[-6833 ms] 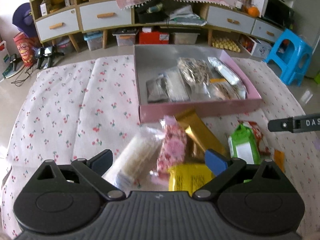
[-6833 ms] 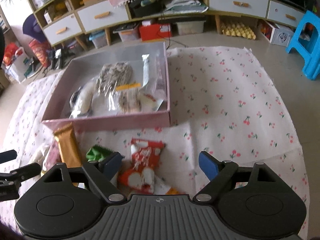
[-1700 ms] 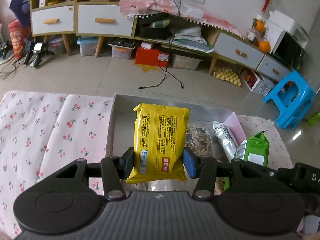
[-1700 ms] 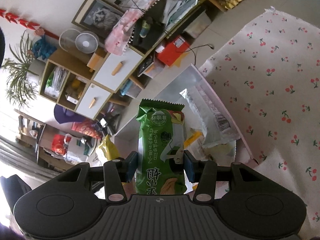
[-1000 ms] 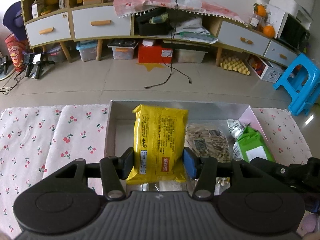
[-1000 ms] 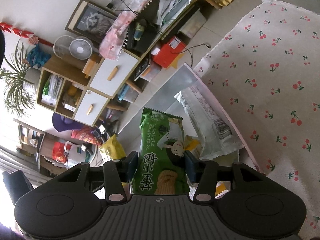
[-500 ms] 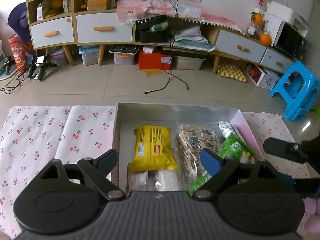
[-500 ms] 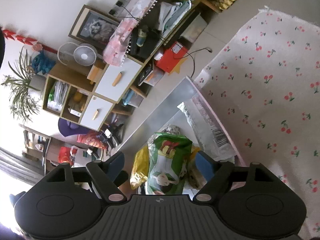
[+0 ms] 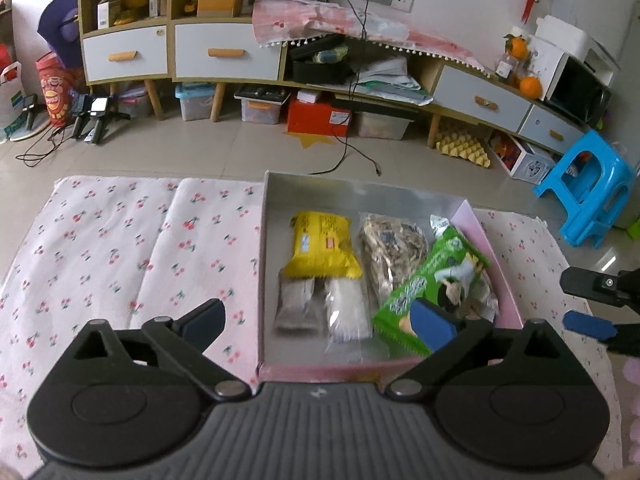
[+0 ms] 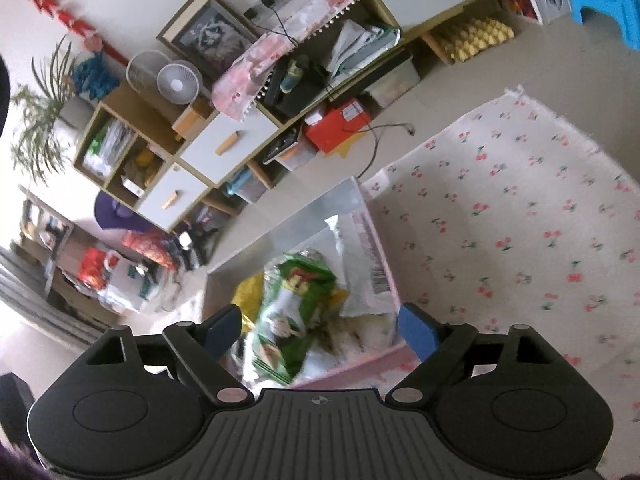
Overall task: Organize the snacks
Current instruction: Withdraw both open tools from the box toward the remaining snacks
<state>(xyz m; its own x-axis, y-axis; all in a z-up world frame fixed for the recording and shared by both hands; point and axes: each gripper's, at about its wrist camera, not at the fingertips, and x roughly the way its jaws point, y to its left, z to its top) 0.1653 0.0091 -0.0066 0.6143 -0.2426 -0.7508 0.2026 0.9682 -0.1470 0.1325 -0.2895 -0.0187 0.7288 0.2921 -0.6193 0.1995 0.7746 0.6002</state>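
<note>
Pink snack box [image 9: 264,240] on the cherry-print cloth [image 9: 120,248] covering the worktop. Inside lie a yellow packet [image 9: 320,248], a clear seed bag [image 9: 392,248], two small clear packets nearer the camera, and a green packet [image 9: 432,280] tilted against the right wall. Left hand-held gripper [image 9: 320,320] and right hand-held gripper [image 10: 320,328] both hover over the box, fingers spread wide and holding nothing.

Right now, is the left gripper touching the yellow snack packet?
Apart. The left wrist view shows the left gripper open, and the yellow snack packet lying in the pink box beyond its fingertips.
</note>
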